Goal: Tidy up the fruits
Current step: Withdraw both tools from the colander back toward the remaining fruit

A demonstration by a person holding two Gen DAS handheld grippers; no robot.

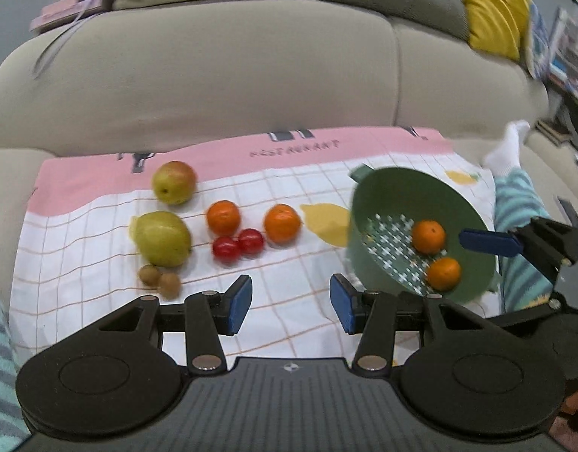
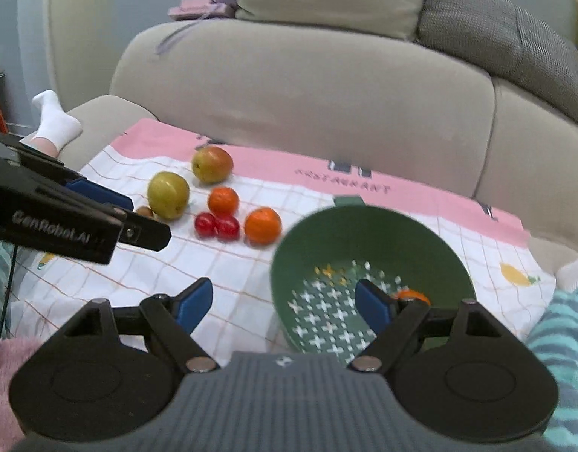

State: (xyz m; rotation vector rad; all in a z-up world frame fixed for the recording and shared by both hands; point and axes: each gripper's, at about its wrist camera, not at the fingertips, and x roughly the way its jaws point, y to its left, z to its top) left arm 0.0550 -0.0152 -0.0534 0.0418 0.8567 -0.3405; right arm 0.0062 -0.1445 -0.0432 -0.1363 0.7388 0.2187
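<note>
Both claws gape wide, holding nothing: left gripper point(image 1: 291, 303) over the cloth point(image 1: 281, 263), right gripper point(image 2: 283, 303) straddling the green colander's point(image 2: 364, 233) rim

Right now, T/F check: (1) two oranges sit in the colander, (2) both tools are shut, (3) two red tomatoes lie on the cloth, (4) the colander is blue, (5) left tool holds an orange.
1. True: two oranges lie in the colander.
2. False: the left tool and right tool both stand open.
3. True: two tomatoes touch on the cloth.
4. False: it is green.
5. False: nothing between its pads.
</note>
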